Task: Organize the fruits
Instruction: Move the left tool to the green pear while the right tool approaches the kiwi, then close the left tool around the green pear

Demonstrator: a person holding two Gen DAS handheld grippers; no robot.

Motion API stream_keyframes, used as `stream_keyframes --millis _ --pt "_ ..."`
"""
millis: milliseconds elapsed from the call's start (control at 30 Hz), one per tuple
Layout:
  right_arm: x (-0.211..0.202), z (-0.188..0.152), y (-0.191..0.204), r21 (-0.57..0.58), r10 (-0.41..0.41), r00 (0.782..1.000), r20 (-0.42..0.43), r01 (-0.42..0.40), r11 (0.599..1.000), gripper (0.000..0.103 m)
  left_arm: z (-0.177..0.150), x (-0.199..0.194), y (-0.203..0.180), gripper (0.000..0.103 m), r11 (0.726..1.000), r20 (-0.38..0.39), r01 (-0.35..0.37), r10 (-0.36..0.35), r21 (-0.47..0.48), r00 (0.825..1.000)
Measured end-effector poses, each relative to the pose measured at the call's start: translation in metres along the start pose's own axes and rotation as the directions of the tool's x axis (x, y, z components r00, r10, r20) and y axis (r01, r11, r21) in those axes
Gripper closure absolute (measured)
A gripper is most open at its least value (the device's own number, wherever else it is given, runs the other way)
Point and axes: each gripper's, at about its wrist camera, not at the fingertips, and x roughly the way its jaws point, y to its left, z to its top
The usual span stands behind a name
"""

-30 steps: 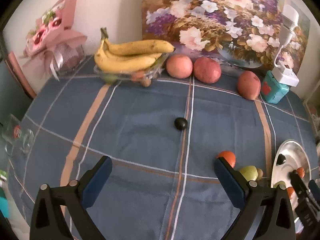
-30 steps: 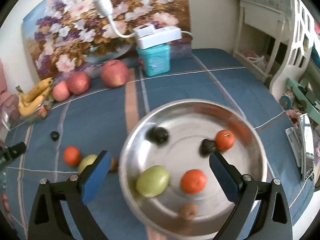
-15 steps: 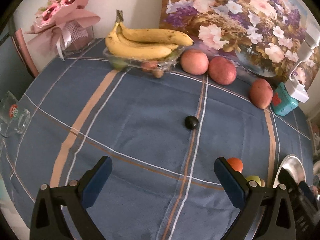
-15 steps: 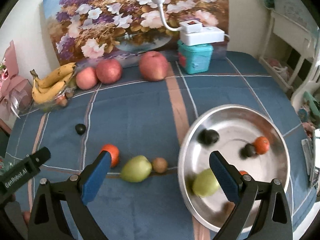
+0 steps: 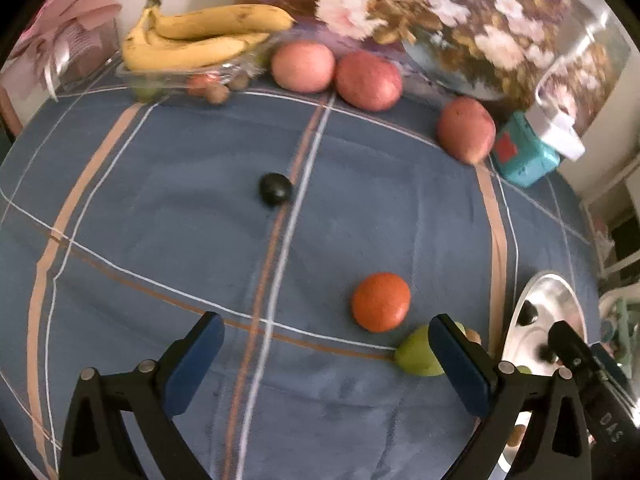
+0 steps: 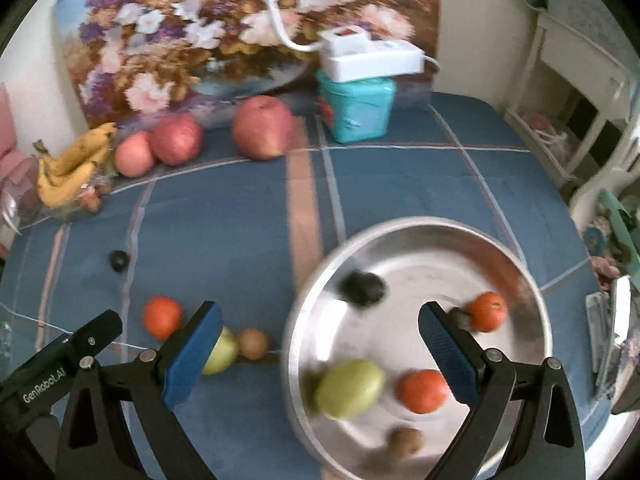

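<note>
Your right wrist view shows the whole steel bowl (image 6: 416,236) with its fruit; the left shows only its edge. Your left hand-held gripper (image 5: 326,354) hangs wide apart above the table (image 5: 160,208), near the orange (image 5: 381,301). Your right hand-held gripper (image 6: 320,344) gapes empty over the bowl's rim.

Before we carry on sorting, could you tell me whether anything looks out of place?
Four small fruits lie loose on the cloth instead of in the metal bowl: a dark fruit, an orange, a green fruit and a brown one.
</note>
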Motion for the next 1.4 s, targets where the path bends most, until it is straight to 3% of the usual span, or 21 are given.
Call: stream_keyframes --millis 200,467,967,1033,1100,1233,1400 --pt "0.004 -0.001 -0.015 0.028 0.002 0.999 -0.035 -0.001 1.0 0.005 -0.005 0.007 -0.022 0.0 0.999 0.014 0.044 -0.044 0.0 0.999" --pt "-0.001 -0.001 -0.035 0.099 -0.021 1.0 -0.01 0.022 0.995 0.005 -0.006 0.019 -0.034 0.0 0.995 -0.011 0.102 -0.103 -0.007 0.995" --pt "0.001 -0.004 -0.039 0.107 0.008 1.0 -0.006 -0.007 0.994 0.005 -0.013 0.027 -0.042 0.001 0.996 0.001 0.049 -0.049 -0.072 0.999" --pt "0.0 -0.004 -0.038 0.103 0.012 1.0 -0.002 -0.011 0.995 0.005 -0.014 0.026 -0.04 0.005 0.996 0.005 0.051 -0.051 -0.07 0.999" --pt "0.0 -0.003 -0.038 0.1 0.015 1.0 0.0 -0.015 0.995 0.005 -0.015 0.025 -0.041 0.015 0.996 -0.001 0.064 -0.064 -0.069 0.998" --pt "0.0 -0.004 -0.038 0.101 0.019 1.0 -0.003 -0.019 0.995 0.005 -0.017 0.029 -0.043 0.023 0.994 -0.031 0.078 -0.081 -0.082 0.996" --pt "0.001 -0.003 -0.04 0.105 0.025 1.0 -0.007 -0.024 0.994 0.005 -0.019 0.029 -0.04 0.038 0.983 -0.048 0.137 -0.144 -0.123 0.988"
